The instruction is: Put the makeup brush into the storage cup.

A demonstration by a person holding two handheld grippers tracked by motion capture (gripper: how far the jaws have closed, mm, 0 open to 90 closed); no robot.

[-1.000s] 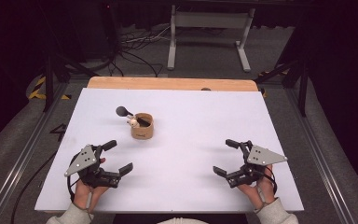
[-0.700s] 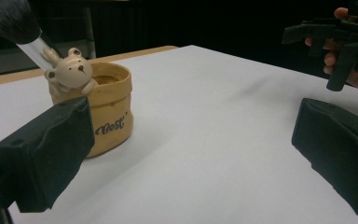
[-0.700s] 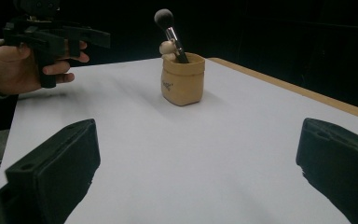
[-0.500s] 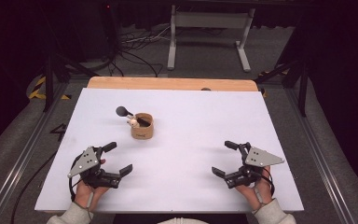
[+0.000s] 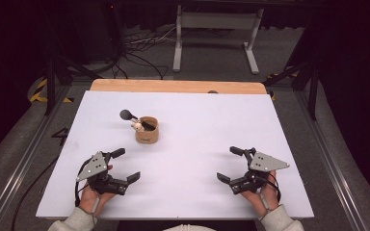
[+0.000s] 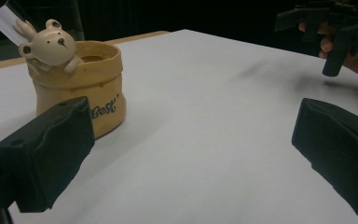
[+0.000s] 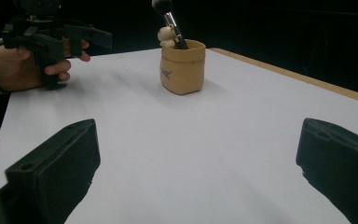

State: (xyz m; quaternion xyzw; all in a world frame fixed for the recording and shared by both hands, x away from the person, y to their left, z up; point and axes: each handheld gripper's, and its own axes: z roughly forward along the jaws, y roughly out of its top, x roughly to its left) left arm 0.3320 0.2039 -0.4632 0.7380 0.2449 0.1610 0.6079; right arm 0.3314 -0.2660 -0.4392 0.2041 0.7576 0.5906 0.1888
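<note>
Both grippers have barely shifted, resting low on the white tabletop. Left gripper and right gripper stand spread, empty. Between them, farther back, the tan pot holds a brush; the left gripper view reveals its bear figure and "Best" lettering.

Table evenly bright, surroundings dark; soft shadows; near tongs blurred.

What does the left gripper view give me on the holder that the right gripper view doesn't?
Left gripper view: the bear figure's face on the rim, and the lettering on the tan holder up close. Right gripper view: the brush's dark head and metal ferrule leaning out of the holder. Both: the holder upright on the white table, each gripper's jaws wide apart.
</note>
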